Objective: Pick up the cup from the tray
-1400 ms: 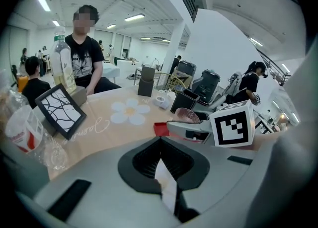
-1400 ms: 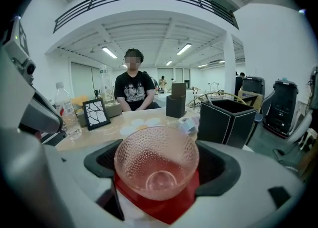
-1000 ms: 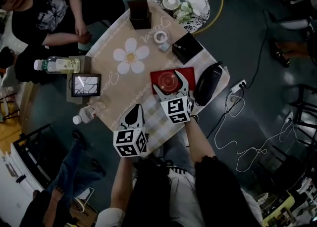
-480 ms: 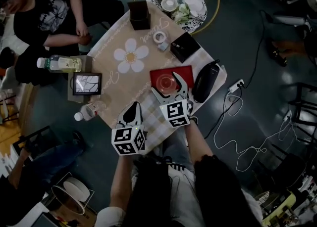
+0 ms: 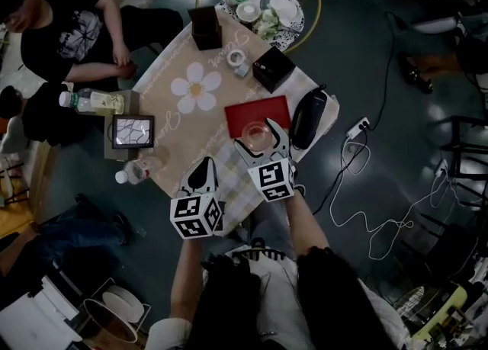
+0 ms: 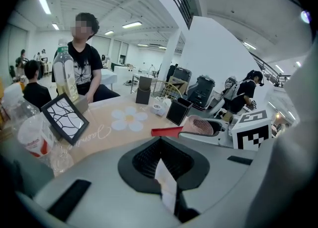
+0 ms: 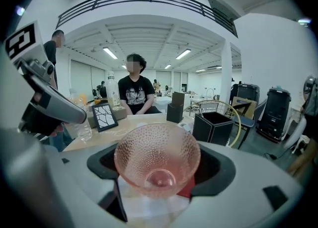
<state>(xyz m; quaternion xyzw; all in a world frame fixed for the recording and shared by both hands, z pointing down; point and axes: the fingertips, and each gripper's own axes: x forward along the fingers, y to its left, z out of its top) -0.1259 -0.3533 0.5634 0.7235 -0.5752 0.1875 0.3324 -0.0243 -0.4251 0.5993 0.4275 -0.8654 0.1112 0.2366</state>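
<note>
Pink dimpled glass, the cup (image 7: 157,160) sits between the right gripper's (image 5: 263,141) jaws, which stand wide and press on its sides, so that claw is gripping it. It is over the near edge of the red tray (image 5: 252,110), and a strip of red shows just under it in the right gripper view; whether its base touches the tray I cannot tell. The left gripper (image 5: 203,175) hangs just beside the right one, over the near edge of the table (image 5: 171,123), with its jaws together and nothing between them. Beyond the tray stands a black box (image 5: 273,69). A picture frame (image 5: 133,130) and a bottle (image 5: 136,171) lie off the table's left side.
</note>
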